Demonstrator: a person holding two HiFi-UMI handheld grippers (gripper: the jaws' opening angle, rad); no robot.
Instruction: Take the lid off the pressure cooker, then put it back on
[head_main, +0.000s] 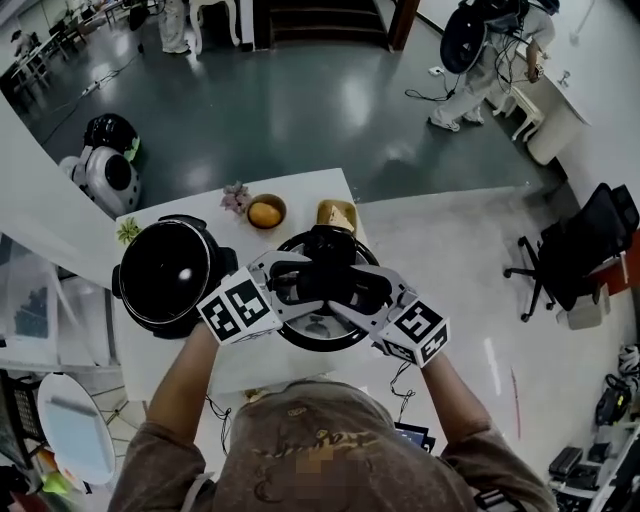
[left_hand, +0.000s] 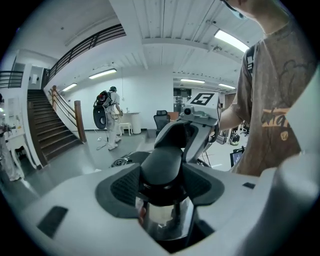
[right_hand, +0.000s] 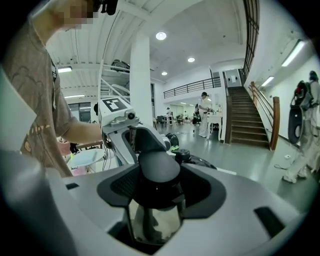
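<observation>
Your left tool (left_hand: 162, 186) & right tool (right_hand: 155, 189) are both clenched on the lid's black handle (head_main: 322, 266), opp. sides. Lid (head_main: 318, 334) is off, held over the bench (head_main: 300, 190) just right of the open pressure cooker pot (head_main: 165, 272). Next, prob.: carry it left, centre it over the pot, lower it level.

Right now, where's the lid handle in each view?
Head view: handle at the picture's centre.
Left gripper view: low centre, between the jaws.
Right gripper view: low centre, between the jaws.
Shared landmark: the stairs.
</observation>
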